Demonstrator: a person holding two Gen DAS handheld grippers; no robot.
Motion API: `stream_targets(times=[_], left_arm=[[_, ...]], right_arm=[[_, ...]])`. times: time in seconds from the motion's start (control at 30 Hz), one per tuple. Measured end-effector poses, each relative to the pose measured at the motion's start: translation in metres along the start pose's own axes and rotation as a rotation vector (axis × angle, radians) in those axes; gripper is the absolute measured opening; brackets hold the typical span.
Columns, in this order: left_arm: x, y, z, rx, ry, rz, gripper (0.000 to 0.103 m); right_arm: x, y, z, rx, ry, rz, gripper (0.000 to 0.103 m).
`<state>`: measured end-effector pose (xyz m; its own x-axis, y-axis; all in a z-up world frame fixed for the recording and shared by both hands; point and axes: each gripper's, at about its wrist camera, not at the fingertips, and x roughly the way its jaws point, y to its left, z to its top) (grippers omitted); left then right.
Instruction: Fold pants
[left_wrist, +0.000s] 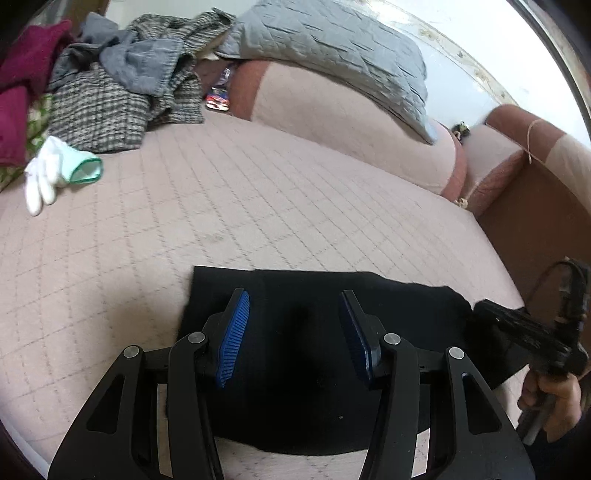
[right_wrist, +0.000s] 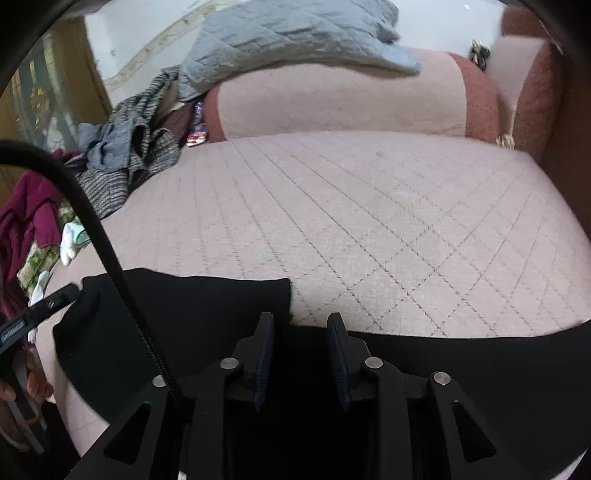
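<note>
Black pants (left_wrist: 295, 369) lie flat and folded on the pink quilted sofa seat (left_wrist: 240, 206). My left gripper (left_wrist: 294, 297) hovers over them, open, its blue pads (left_wrist: 234, 332) wide apart and empty. The right gripper's body shows at the pants' right end in this view (left_wrist: 524, 332). In the right wrist view the pants (right_wrist: 192, 325) spread across the near seat (right_wrist: 369, 221). My right gripper (right_wrist: 301, 319) is above their far edge, fingers (right_wrist: 338, 354) apart with nothing between them. The left gripper's finger (right_wrist: 48, 306) shows at the pants' left end.
A pile of grey, checked and maroon clothes (left_wrist: 110, 85) lies at the seat's far left, with a white glove (left_wrist: 48, 173) beside it. A grey quilted blanket (left_wrist: 332, 51) drapes the backrest. The armrest (left_wrist: 517, 158) bounds the right side. A black cable (right_wrist: 92, 229) crosses the right view.
</note>
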<state>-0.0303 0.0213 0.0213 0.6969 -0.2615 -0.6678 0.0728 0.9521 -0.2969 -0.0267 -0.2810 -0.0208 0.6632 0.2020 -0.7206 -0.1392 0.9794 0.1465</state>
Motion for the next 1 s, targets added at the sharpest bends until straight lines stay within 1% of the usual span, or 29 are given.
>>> stream_targets(times=[0.07,0.13,0.17,0.23,0.3,0.37,0.4,0.47,0.5,0.53,0.6,0.63,0.67,0.73,0.8,0.87,0.93,0.97,1.0], left_arm=[[0.000,0.009,0.001,-0.040,0.001,-0.004,0.050],[0.003,0.015,0.003,-0.078,0.009,-0.001,0.050],[0.005,0.016,0.005,-0.088,0.009,0.003,0.050],[0.010,0.022,0.008,-0.102,0.006,0.030,0.050],[0.018,0.024,0.009,-0.104,0.025,0.069,0.050],[0.030,0.028,0.008,-0.113,0.059,0.094,0.050],[0.034,0.030,0.007,-0.117,0.071,0.100,0.050],[0.037,0.033,0.006,-0.123,0.080,0.102,0.050],[0.035,0.033,0.006,-0.126,0.079,0.102,0.050],[0.032,0.033,0.007,-0.127,0.070,0.101,0.050],[0.021,0.030,0.010,-0.126,0.037,0.098,0.050],[0.017,0.028,0.011,-0.126,0.022,0.087,0.050],[0.010,0.025,0.012,-0.124,0.004,0.062,0.050],[0.001,0.014,0.013,-0.108,-0.014,0.010,0.050],[-0.005,-0.001,0.007,-0.062,-0.015,-0.022,0.050],[-0.004,-0.012,-0.001,-0.023,0.005,-0.033,0.050],[0.004,-0.021,-0.015,0.011,0.067,-0.045,0.050],[0.012,-0.024,-0.022,0.019,0.116,-0.058,0.050],[0.018,-0.027,-0.028,0.019,0.145,-0.059,0.050]], right_arm=[[-0.008,0.011,-0.003,-0.033,-0.016,0.054,0.027],[-0.006,0.030,0.001,-0.075,-0.029,0.123,0.028],[-0.003,0.039,0.003,-0.096,-0.032,0.132,0.031],[0.009,0.060,0.009,-0.137,-0.030,0.133,0.031],[0.024,0.079,0.017,-0.129,-0.022,0.171,0.032],[0.041,0.096,0.023,-0.105,-0.005,0.230,0.032],[0.057,0.107,0.025,-0.109,0.019,0.227,0.032],[0.080,0.118,0.021,-0.138,0.064,0.144,0.032],[0.095,0.123,0.018,-0.167,0.087,0.089,0.032],[0.096,0.124,0.019,-0.169,0.088,0.082,0.032],[0.084,0.118,0.023,-0.151,0.065,0.074,0.032],[0.073,0.111,0.022,-0.152,0.060,0.044,0.032],[0.066,0.104,0.020,-0.149,0.061,0.038,0.032],[0.039,0.083,0.006,-0.114,0.034,0.069,0.032],[0.020,0.066,-0.012,-0.088,0.016,0.098,0.045],[0.002,0.054,-0.036,-0.092,0.014,0.111,0.046],[-0.010,0.048,-0.058,-0.145,0.019,0.081,0.046],[-0.013,0.044,-0.066,-0.175,0.027,0.058,0.047],[-0.015,0.040,-0.071,-0.192,0.030,0.042,0.047]])
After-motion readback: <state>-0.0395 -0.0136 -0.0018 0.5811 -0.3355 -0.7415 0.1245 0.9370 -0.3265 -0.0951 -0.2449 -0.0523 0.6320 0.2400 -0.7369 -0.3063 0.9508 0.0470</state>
